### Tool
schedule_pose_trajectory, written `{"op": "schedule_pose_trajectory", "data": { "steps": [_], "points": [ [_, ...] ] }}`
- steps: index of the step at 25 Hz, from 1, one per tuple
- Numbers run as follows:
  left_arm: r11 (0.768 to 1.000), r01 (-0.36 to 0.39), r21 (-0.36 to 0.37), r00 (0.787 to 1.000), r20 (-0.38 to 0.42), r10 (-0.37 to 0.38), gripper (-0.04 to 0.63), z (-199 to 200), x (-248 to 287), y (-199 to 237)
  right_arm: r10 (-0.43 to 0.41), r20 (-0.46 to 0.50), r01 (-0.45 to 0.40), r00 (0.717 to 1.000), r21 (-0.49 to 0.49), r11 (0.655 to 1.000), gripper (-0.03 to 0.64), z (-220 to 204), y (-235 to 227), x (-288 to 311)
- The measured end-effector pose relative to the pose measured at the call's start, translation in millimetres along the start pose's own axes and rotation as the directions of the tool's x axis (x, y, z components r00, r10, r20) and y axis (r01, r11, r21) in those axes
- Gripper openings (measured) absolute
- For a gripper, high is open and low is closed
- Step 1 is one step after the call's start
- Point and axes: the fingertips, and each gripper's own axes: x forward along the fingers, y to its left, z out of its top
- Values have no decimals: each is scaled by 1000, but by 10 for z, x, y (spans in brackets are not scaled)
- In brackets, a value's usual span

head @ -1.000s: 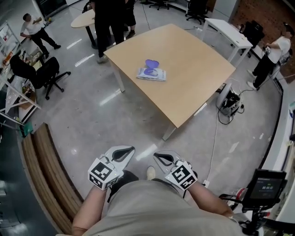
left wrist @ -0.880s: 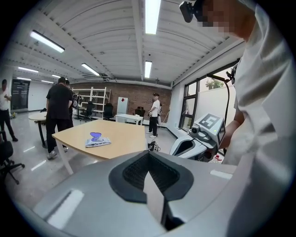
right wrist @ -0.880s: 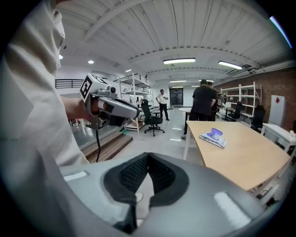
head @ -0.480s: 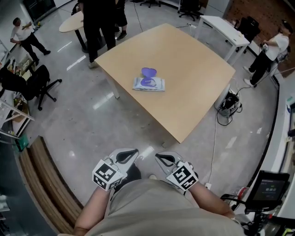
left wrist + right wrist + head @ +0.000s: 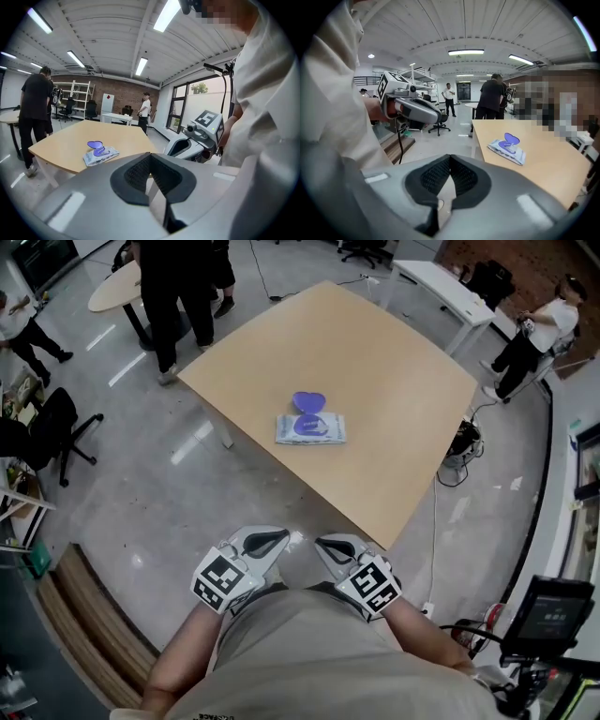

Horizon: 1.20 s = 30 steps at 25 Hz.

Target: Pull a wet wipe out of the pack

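A white wet wipe pack (image 5: 310,427) with its purple lid (image 5: 307,402) flipped open lies near the middle of the light wooden table (image 5: 394,352). Both grippers are held close to the person's waist, well short of the table. My left gripper (image 5: 284,536) and right gripper (image 5: 317,542) point toward each other, jaws shut with nothing between them. The pack (image 5: 100,153) shows far off in the left gripper view, past the closed jaws of my left gripper (image 5: 150,155). In the right gripper view the pack (image 5: 506,151) lies beyond my right gripper (image 5: 450,157).
People stand at the table's far left corner (image 5: 164,296) and at the far right (image 5: 530,338). A black office chair (image 5: 47,432) is at the left, cables and a device (image 5: 464,442) lie beside the table's right side, and a monitor on a stand (image 5: 548,615) is at the lower right.
The table and the pack have come nearer in the head view as the person walks toward them. Both grippers stay shut at the waist.
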Motion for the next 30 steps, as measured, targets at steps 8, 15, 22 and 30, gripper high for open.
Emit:
{"op": "schedule_pose_trajectory", "data": {
  "steps": [8, 15, 22, 30],
  "points": [
    [999, 42, 20, 999, -30, -41, 5, -45, 75, 734, -35, -40, 36, 999, 22, 999, 2, 225, -317, 622],
    [997, 62, 41, 995, -82, -59, 5, 97, 596, 1204, -80, -81, 83, 994, 37, 996, 2, 156, -1116, 882],
    [981, 112, 156, 981, -175, -84, 6, 321, 1322, 1588, -147, -145, 151, 978, 14, 988, 2, -119, -2113, 1138],
    [955, 145, 257, 946, -318, -58, 54, 327, 2073, 1918, -149, -175, 156, 973, 26, 987, 2, -426, -2825, 1417]
  ]
}}
